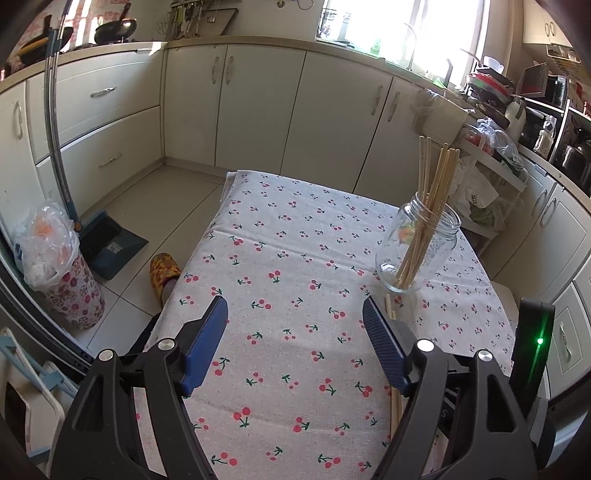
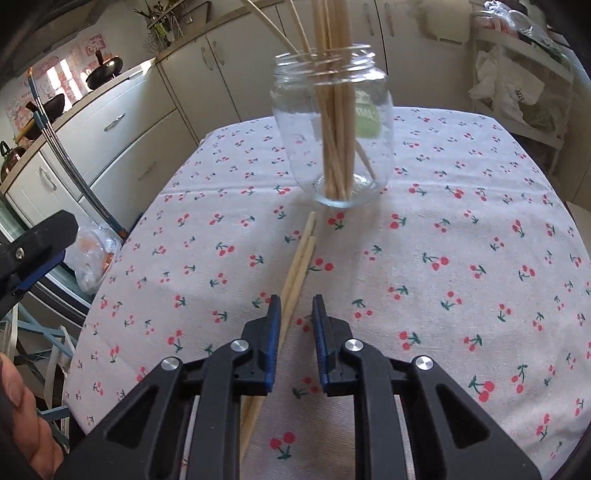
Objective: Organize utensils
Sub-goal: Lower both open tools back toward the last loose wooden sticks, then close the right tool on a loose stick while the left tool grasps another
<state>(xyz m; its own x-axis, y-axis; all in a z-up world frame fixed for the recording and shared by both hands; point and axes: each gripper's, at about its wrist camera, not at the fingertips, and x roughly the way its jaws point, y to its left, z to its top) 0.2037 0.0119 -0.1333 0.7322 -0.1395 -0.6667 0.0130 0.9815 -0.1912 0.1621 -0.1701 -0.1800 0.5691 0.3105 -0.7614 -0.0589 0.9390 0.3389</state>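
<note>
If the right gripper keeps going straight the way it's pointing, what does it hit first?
Probably the cherry-print tablecloth, right beside the two loose chopsticks. The right gripper tilts downward, so the glass jar likely lies beyond; depth is uncertain.

Kitchen clutter, cherry-print tablecloth [image 1: 295, 240]
Dustpan [image 1: 110, 245] by a lined floral bin [image 1: 70, 291]; probably woks [image 1: 114, 29] on the counter.

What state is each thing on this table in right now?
Glass jar: upright, no lid, holding chopsticks.
Chopsticks in jar: standing, leaning.
Two loose chopsticks: lying flat on the tablecloth, outside the jar.
Left gripper: open, empty.
Right gripper: narrow gap, gripping nothing, over the loose chopsticks.
</note>
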